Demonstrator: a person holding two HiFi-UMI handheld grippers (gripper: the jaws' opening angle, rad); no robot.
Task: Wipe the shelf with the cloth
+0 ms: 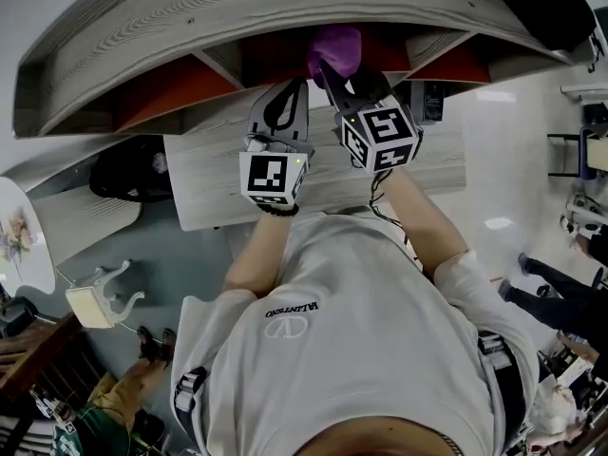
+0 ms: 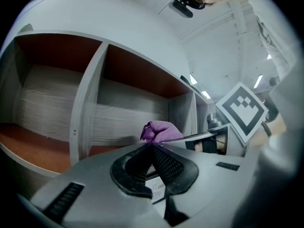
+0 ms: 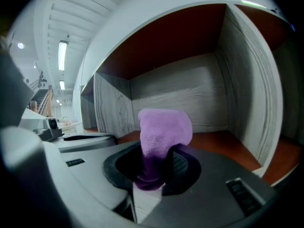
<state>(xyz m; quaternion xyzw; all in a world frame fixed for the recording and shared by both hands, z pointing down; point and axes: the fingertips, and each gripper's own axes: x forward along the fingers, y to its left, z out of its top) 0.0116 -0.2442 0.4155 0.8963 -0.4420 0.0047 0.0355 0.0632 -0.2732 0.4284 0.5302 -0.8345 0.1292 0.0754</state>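
Observation:
A grey wood shelf point(image 1: 237, 27) with red-brown compartments spans the top of the head view. My right gripper point(image 1: 334, 76) is shut on a purple cloth point(image 1: 334, 47) and holds it at the mouth of a middle compartment. In the right gripper view the cloth point(image 3: 164, 129) stands up bunched from the jaws, above the compartment's red-brown floor point(image 3: 216, 144); I cannot tell whether it touches the floor. My left gripper point(image 1: 283, 107) is just left of it, shut with nothing between its fingers. In the left gripper view, the cloth point(image 2: 159, 131) shows beyond the closed tips point(image 2: 151, 146), in front of the shelf's upright divider point(image 2: 85, 103).
Below the shelf is a pale wood table top point(image 1: 214, 179). A black bag point(image 1: 128, 169) lies to its left, and a small white stool point(image 1: 100, 297) stands on the floor. Other people point(image 1: 560, 297) are at the right edge and the lower left.

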